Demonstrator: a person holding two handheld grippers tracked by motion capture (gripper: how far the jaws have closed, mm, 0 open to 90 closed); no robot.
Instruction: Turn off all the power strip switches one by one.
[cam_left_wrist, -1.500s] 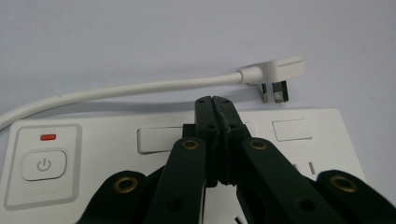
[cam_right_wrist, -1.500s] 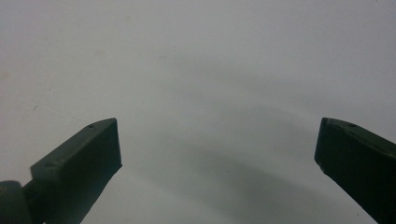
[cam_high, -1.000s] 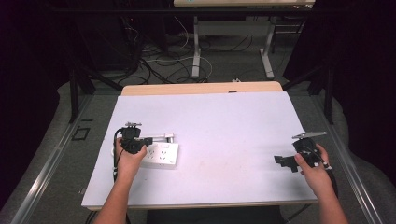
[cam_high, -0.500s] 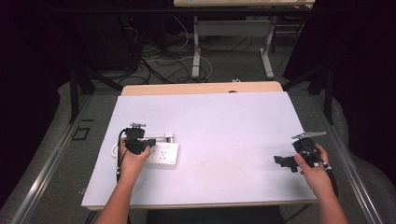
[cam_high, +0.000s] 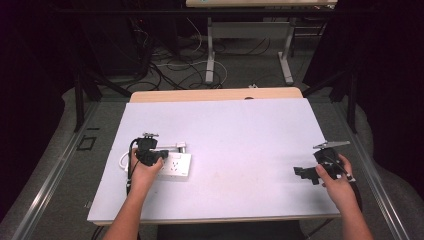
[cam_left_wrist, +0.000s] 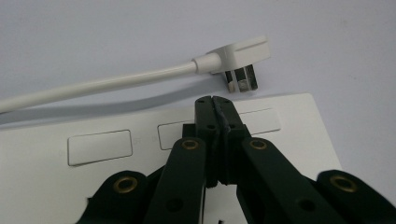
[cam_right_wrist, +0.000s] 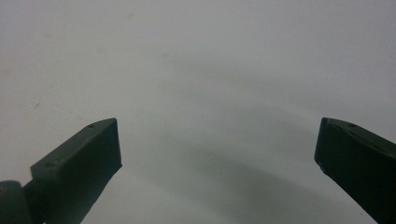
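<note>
Fingers (cam_left_wrist: 205, 116) of left gripper (cam_left_wrist: 216, 100) together over power strip (cam_left_wrist: 289, 135); right gripper (cam_right_wrist: 217, 149) fingers apart.

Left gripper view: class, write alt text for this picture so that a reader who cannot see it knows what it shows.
A black claw, its two jaws pressed shut with nothing between them, hangs just over a white power strip on a pale table. Just beyond the tips lies a white plug with metal prongs, its cable running off to the left.

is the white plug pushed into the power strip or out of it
Out. The plug lies on the table beside the power strip, its metal prongs bare.
</note>
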